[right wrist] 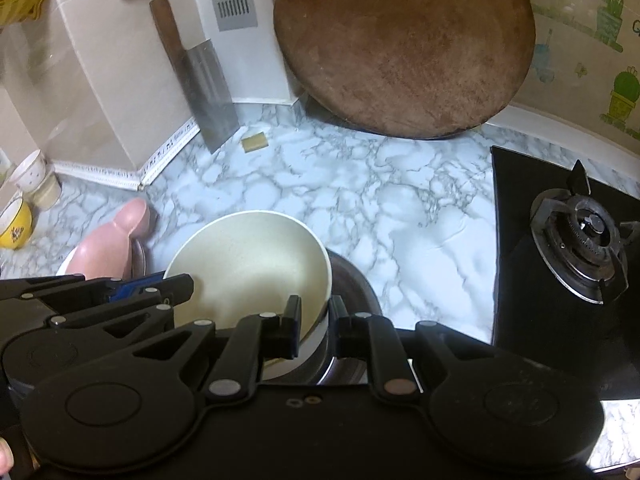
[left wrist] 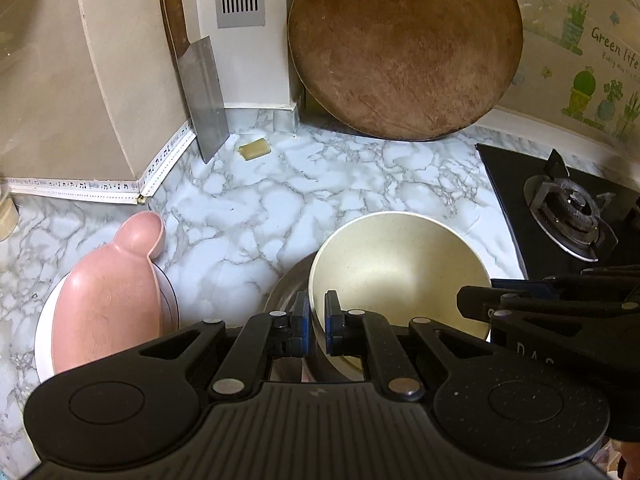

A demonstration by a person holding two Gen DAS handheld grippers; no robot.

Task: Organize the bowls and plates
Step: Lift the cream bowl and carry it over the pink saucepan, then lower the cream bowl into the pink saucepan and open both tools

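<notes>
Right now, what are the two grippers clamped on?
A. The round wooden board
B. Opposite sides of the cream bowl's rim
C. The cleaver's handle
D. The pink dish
B: the left gripper pinches the cream bowl at its left rim and the right gripper pinches its right rim, while the pink dish, cleaver and wooden board are untouched.

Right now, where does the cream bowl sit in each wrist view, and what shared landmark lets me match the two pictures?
Left wrist view: the cream bowl is lower centre-right, its left rim between the left gripper jaws.
Right wrist view: the cream bowl is lower centre-left, its right rim between the right gripper jaws.
Shared landmark: the round wooden board leaning at the back of the counter.
</notes>
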